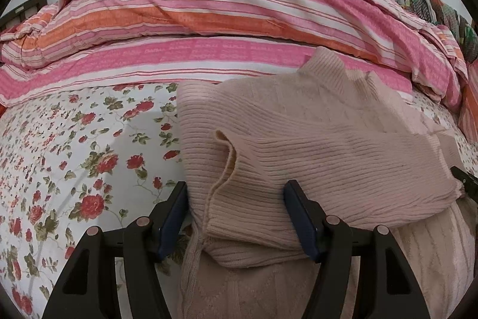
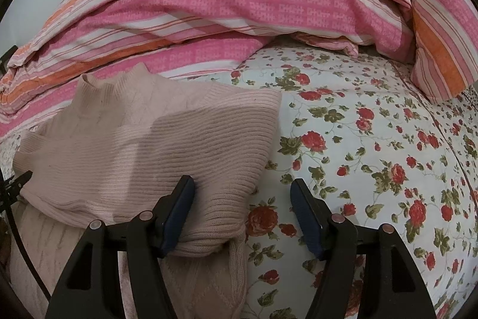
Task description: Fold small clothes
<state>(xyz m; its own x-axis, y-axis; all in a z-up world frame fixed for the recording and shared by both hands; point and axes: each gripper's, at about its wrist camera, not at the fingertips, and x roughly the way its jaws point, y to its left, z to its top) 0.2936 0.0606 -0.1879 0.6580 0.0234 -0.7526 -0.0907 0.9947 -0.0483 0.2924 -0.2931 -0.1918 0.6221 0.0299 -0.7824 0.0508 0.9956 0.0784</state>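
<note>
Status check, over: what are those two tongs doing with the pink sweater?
Both tongs open, left tongs and right tongs straddling sweater edges. Sweater part-folded on floral bedsheet. Nothing in the way.

A: L gripper status?
B: Jaws apart, straddling folded edge of pale pink ribbed knit sweater.
A: Surface?
B: White floral bedsheet; pink/orange striped quilt behind.

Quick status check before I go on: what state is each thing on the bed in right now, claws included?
Sweater: pink knit, sleeves folded in across the body, lying flat, collar away from the cameras.
Left claw: open, straddling the sweater's folded left edge.
Right claw: open, at the sweater's folded right edge.
Striped duvet: bunched up behind the sweater.
Floral sheet: spread flat.
</note>
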